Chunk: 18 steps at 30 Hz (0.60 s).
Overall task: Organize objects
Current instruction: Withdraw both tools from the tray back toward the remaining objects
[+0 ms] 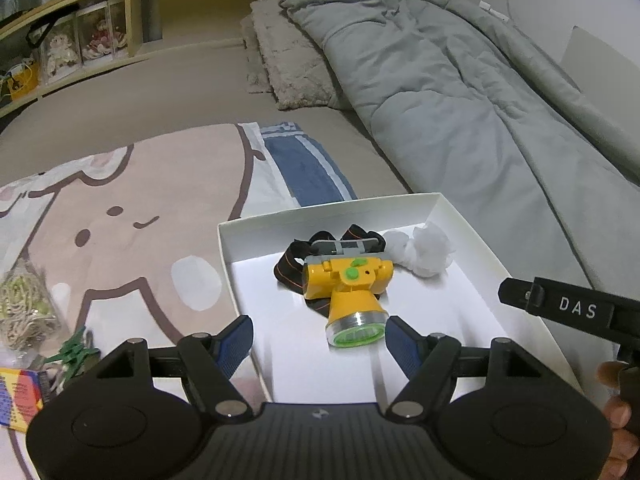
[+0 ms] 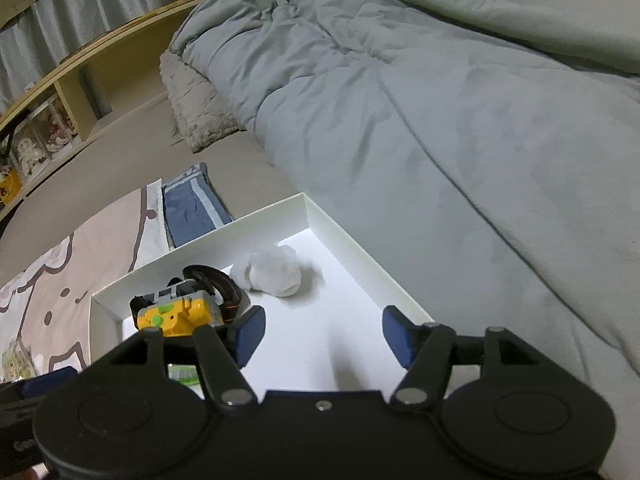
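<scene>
Both grippers hover spread and empty above a white box on the bed.

The left gripper [image 1: 318, 340] and right gripper [image 2: 322, 336] grip nothing; in the white box [image 1: 472, 236] lie a yellow headlamp [image 1: 346, 284] and, farther back, a white wad [image 1: 424, 254], with the grey duvet [image 1: 460, 80] beyond.

Both views are dim and slightly grainy, with a cool indoor cast. The white box [image 1: 460, 216] is the brightest area, its floor nearly blown out in the right wrist view. Soft shadows fall under the yellow headlamp [image 1: 348, 284]. Fisheye distortion bends the wooden shelf [image 1: 132, 20] and darkens the corners. The grey duvet [image 2: 420, 100] looks smeared, detail lost.
</scene>
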Available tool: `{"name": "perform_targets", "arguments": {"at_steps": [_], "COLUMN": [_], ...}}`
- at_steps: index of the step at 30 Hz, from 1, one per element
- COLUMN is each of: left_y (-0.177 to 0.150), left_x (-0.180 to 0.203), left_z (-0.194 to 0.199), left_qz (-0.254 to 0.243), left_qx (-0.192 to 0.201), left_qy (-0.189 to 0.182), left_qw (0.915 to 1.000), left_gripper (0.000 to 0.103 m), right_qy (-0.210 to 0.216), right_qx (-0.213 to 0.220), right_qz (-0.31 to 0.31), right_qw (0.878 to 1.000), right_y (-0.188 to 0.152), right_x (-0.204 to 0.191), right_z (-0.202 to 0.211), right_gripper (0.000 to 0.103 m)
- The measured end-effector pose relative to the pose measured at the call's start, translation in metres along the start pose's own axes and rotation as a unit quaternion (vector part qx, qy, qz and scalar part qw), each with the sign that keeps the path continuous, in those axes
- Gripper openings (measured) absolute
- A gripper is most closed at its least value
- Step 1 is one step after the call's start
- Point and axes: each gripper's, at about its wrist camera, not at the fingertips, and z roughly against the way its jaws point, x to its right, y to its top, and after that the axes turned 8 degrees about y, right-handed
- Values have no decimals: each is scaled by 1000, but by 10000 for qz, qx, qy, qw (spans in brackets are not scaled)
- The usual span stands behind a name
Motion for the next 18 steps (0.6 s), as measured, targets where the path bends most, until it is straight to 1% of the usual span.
{"name": "perform_targets", "arguments": {"at_steps": [3,7,10,14,16,17,18], "left_y": [-2,-6,-10,-15,-18,-20,-21], "left_x": [-2,-6,-11,-17,-21,-23,-25], "left_z": [10,22,30,42,48,50,53], "left_qz": [-17,-27,19,-2,-4,-5,-4], "left_qx": [31,43,45,89,116,118,124], "left_qy": [4,31,28,71,104,115,127], "left_qw": [10000,10000,10000,9999,9999,9999,9998], "left_gripper": [73,73,74,80,81,83,87], "right_qy": [-65,-120,-134,-221,-262,-267,-274], "right_qx": [29,135,155,183,188,186,185], "right_qz": [86,175,177,226,240,252,267], "right_qw": [9999,9997,9996,9993,9992,9992,9991], "right_y": [-3,-9,-12,-16,-19,-20,-22], "right_x": [-3,-8,-10,-14,-15,-16,-16], "right_z": [9,24,33,42,47,49,51], "right_gripper": [66,74,77,80,81,81,82]}}
